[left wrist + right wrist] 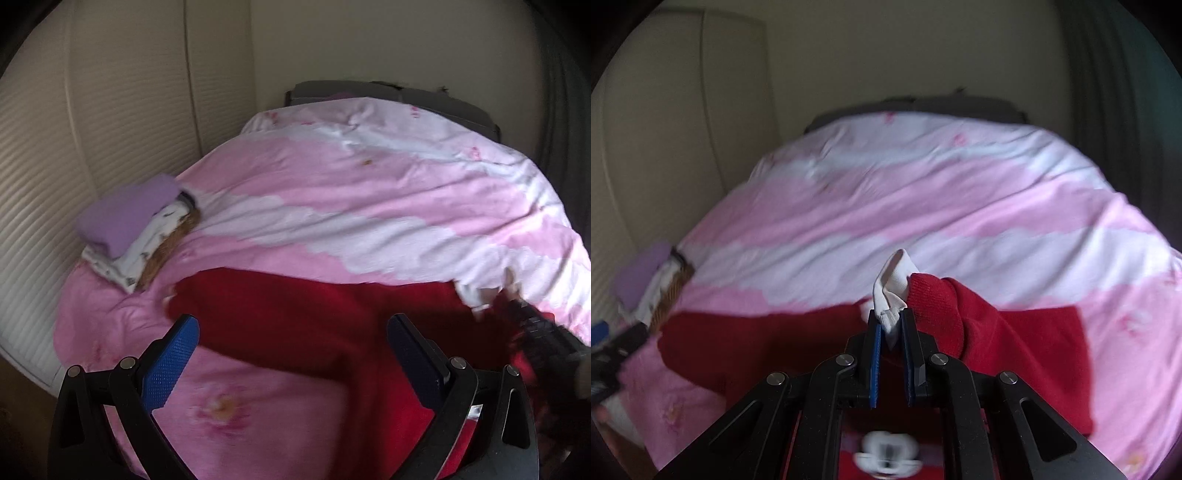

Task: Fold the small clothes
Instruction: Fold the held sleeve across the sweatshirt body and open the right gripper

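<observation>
My right gripper [891, 320] pinched only the sweater's [295, 317] white cuff [892, 286], which might slip; my left gripper [291, 365] hung spread.

Bed covered by a wrinkled pink-and-white floral quilt [332, 206], filling most of both views. Dark grey padded headboard [391, 90] at the far end, against a plain cream wall [369, 40]. Along the bed's left side, a cream wardrobe with ribbed, louvre-like door panels [110, 110]. Dark curtain [1115, 92] hangs at the right edge. Light soft, dim, daylight-toned; both views motion-blurred.
</observation>
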Motion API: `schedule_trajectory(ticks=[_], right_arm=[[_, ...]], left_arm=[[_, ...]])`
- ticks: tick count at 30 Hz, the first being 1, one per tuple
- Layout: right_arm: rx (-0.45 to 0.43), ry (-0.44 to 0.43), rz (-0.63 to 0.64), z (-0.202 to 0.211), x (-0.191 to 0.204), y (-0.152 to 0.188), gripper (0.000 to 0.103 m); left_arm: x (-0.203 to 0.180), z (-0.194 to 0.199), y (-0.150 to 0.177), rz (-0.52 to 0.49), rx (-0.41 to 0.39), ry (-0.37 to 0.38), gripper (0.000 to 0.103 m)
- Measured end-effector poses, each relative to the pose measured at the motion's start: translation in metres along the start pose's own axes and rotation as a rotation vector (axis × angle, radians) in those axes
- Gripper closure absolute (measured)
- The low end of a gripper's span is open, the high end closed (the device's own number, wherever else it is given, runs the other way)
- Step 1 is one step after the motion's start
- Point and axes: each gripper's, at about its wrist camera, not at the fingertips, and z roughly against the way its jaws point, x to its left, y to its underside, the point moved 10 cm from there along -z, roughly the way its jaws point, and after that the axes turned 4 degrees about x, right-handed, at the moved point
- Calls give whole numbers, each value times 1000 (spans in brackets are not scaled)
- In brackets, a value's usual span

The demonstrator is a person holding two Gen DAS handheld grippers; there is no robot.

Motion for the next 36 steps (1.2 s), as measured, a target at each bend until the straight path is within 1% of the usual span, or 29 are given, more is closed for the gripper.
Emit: schedule_trajectory(ticks=[2, 6, 10, 12, 14, 16, 18, 19, 22, 24, 26, 29, 31, 33, 34, 36], right_arm=[[41, 6, 33, -18, 27, 15, 92], [97, 18, 76, -43, 57, 40, 91], [147, 41, 110, -62, 66, 59, 90], [173, 30, 132, -69, 71, 68, 89], [176, 8, 149, -68, 78, 72, 85], [162, -17, 170, -59, 84, 75, 72], [126, -31, 188, -40, 84, 77, 69], [92, -26, 188, -26, 77, 77, 69], [45, 9, 150, 5, 45, 81, 63], [29, 80, 100, 22, 4, 84, 63], [33, 149, 43, 34, -40, 89, 63], [54, 220, -35, 45, -98, 98, 63], [66, 254, -70, 49, -125, 103, 63], [73, 268, -108, 50, -148, 106, 63], [74, 268, -115, 50, -154, 108, 63], [81, 272, -108, 48, -162, 112, 63]], left_arm=[[19, -6, 5, 9, 13, -14, 0], [40, -15, 11, 28, 33, -20, 0], [46, -24, 16, 33, 52, -14, 0], [43, -26, 18, 31, 59, -11, 0], [40, -28, 20, 27, 64, -6, 0], [35, -29, 21, 24, 67, 1, 0], [30, -30, 22, 20, 67, 7, 0], [24, -32, 24, 16, 68, 16, 0], [1, -37, 28, -10, 79, 48, 0], [-19, -39, 29, -32, 80, 73, 0], [-50, -42, 31, -72, 80, 117, 0], [-93, -47, 32, -139, 71, 170, 0], [-121, -53, 34, -185, 71, 201, 0], [-141, -60, 36, -219, 82, 219, 10], [-150, -65, 37, -238, 91, 221, 11], [-165, -76, 40, -260, 107, 223, 12]])
